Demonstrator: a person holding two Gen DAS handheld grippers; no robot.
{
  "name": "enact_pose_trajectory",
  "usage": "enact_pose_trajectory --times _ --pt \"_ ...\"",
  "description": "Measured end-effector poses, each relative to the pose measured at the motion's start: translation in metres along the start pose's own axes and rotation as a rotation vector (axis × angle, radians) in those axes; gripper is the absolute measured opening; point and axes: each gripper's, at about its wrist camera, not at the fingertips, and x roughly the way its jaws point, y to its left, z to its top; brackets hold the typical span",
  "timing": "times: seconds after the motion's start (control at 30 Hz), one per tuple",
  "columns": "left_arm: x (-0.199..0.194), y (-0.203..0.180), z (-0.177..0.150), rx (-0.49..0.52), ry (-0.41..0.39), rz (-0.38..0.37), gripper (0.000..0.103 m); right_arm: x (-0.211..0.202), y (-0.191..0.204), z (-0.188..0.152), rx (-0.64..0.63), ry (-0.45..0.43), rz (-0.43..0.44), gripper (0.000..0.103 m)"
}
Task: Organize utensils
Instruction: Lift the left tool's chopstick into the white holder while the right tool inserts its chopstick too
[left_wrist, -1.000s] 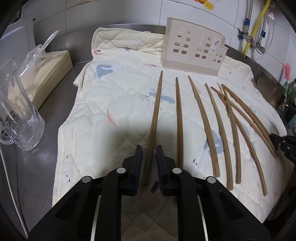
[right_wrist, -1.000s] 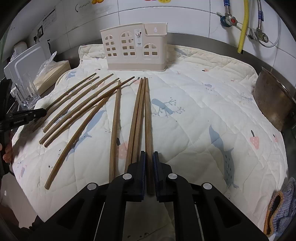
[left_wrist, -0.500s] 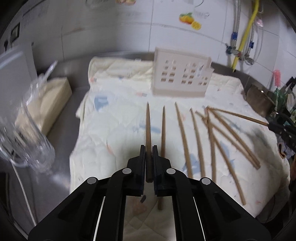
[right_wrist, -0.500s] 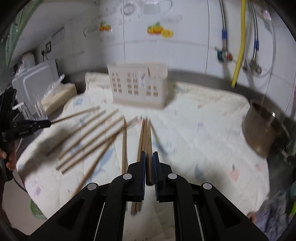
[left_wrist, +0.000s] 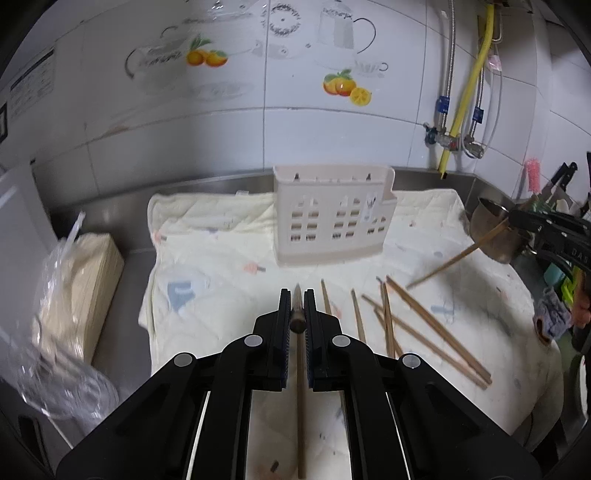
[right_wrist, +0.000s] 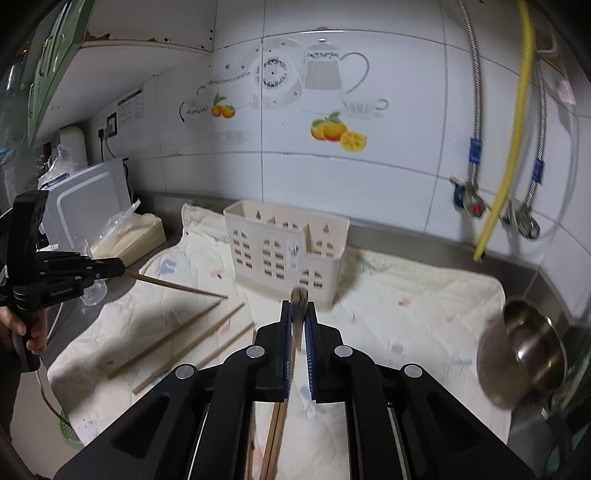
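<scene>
My left gripper (left_wrist: 297, 295) is shut on a brown wooden chopstick (left_wrist: 297, 321), lifted above the quilted cloth (left_wrist: 207, 258) and pointing toward the beige utensil holder (left_wrist: 332, 218). My right gripper (right_wrist: 298, 306) is shut on another chopstick (right_wrist: 298, 302), also raised and aimed at the holder (right_wrist: 284, 251). Several chopsticks (left_wrist: 417, 325) lie loose on the cloth; some show in the right wrist view (right_wrist: 184, 336). The right gripper with its chopstick shows at the left wrist view's right edge (left_wrist: 517, 221); the left gripper shows at the right wrist view's left edge (right_wrist: 118, 271).
A glass pitcher (left_wrist: 55, 376) and a bagged stack of paper (left_wrist: 77, 284) stand left of the cloth. A steel bowl (right_wrist: 524, 358) sits at the right. The tiled wall with pipes and a yellow hose (right_wrist: 506, 147) is behind the holder.
Both grippers have closed on a chopstick and lifted it off the cloth, rising and tilting up toward the holder. The view now takes in the wall.
</scene>
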Motion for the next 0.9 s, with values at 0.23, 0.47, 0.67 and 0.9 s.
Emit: enact_pose_trajectory --times 0.23,0.47,0.67,0.9 --pt "-0.002 -0.012 0.052 0.065 -0.038 -0.022 0.005 0.003 -0.018 0.054 -0.002 -0.006 0.016 0.007" --pt "-0.009 -0.028 0.110 0.118 -0.096 -0.049 0.005 0.008 -0.029 0.104 -0.022 -0.042 0.006 0.007" --pt "-0.024 -0.036 0.169 0.139 -0.204 -0.053 0.005 0.013 -0.029 0.137 -0.035 -0.087 0.002 0.007" --pt "-0.017 -0.031 0.218 0.102 -0.311 -0.023 0.005 0.034 -0.035 0.159 0.000 -0.111 0.010 0.007"
